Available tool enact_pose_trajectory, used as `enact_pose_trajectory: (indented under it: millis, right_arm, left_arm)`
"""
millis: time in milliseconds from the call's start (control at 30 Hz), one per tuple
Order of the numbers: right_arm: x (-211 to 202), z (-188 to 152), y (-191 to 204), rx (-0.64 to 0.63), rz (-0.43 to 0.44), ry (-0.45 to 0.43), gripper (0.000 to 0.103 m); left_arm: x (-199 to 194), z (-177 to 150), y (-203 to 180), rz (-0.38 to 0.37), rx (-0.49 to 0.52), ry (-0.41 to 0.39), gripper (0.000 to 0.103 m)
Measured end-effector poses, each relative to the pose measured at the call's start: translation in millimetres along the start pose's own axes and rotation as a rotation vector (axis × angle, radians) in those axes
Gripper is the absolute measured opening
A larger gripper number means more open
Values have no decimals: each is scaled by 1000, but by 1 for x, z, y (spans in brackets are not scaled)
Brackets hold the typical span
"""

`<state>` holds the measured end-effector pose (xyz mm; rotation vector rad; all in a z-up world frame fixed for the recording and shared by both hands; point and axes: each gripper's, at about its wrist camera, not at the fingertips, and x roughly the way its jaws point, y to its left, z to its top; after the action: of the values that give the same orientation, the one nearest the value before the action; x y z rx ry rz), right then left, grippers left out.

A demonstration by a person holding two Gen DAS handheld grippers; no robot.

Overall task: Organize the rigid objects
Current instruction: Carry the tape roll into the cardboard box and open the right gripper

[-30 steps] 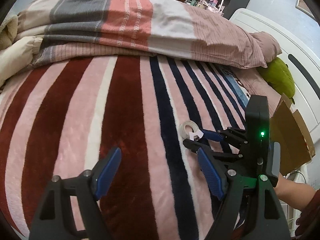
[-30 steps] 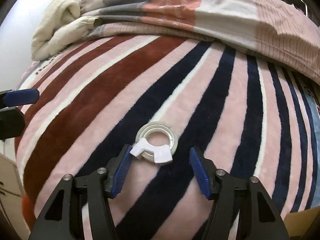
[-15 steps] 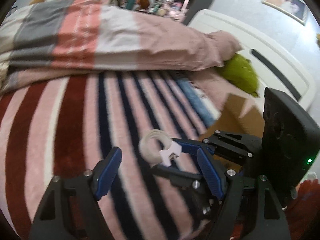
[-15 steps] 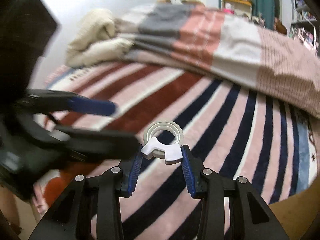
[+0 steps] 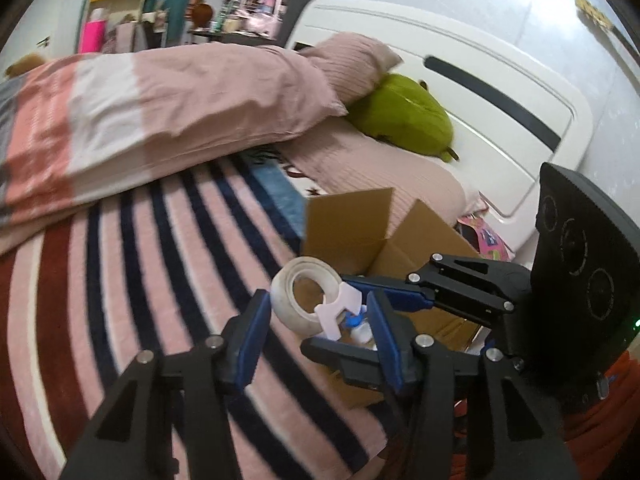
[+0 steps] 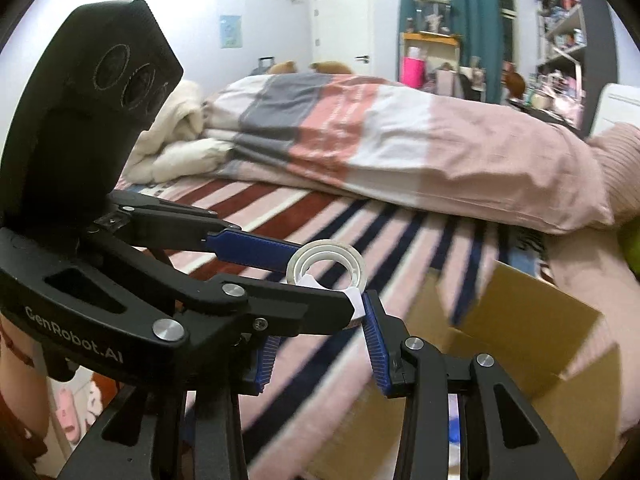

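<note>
A white tape roll (image 5: 301,297) with a white plastic cutter tab is held in the air above the striped blanket, beside an open cardboard box (image 5: 362,234). My right gripper (image 6: 320,316) is shut on the roll's cutter end (image 6: 326,266). My left gripper (image 5: 316,330) is open, its blue pads on either side of the roll without touching it. The left gripper's fingers (image 6: 248,246) cross in front of the right wrist view and reach the roll. The box (image 6: 516,336) stands just right of the roll.
A striped red, pink and navy blanket (image 5: 132,264) covers the bed. A folded quilt (image 5: 140,104), a pink pillow (image 5: 352,64) and a green plush toy (image 5: 404,114) lie behind the box. A white headboard (image 5: 460,76) is at the right. Small items lie inside the box.
The right gripper closed on the tape roll and lifted it off the blanket toward the cardboard box. The left gripper swung right and now brackets the roll.
</note>
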<state>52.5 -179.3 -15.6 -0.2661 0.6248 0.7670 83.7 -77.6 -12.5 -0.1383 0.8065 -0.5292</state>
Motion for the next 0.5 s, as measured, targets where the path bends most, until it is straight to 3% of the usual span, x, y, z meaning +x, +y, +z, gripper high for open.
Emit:
enact_pose_trajectory:
  millis: [267,433,500]
  right_arm:
    - [-28,-23,-53,53,-98,33,34]
    - [-36,-35,-82,110,-117,66,35]
    - [-35,-36,-88,129,-118,80,35]
  left_arm:
    - [54,23,-45,-34,63,69,47]
    - [78,30,-59,-38,77,102,47]
    - [81,30,-61,-19,77,110,52]
